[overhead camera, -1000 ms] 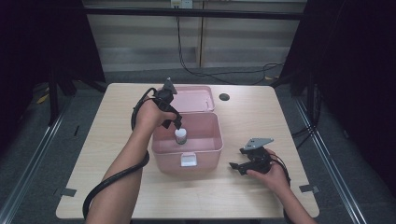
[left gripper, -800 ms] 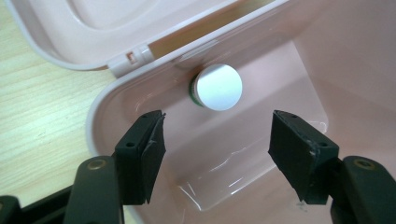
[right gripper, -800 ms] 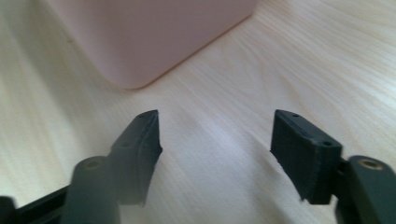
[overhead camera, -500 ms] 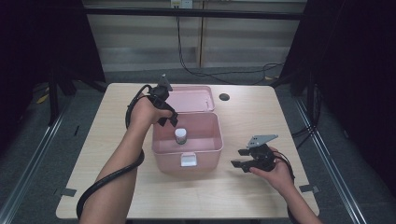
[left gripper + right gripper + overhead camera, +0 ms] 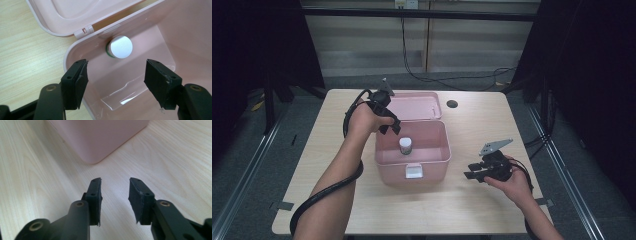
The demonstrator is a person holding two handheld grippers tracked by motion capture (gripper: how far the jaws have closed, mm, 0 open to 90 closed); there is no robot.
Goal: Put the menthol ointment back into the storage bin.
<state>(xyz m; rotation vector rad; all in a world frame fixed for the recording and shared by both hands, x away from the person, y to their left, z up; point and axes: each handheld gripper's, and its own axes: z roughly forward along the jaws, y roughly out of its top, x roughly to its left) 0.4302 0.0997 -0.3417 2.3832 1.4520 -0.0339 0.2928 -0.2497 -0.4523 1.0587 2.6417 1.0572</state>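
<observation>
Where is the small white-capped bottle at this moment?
In the high view the bottle stands upright inside the open pink box, near its back wall, just below and right of the left gripper.

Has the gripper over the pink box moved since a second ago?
Yes. The left gripper has lifted away from the small white-capped bottle toward the back-left corner of the pink box. Its jaws are open and empty; the bottle stands inside.

My high view looks down on the table; both gripper views sit close, sharing the pink box.
</observation>
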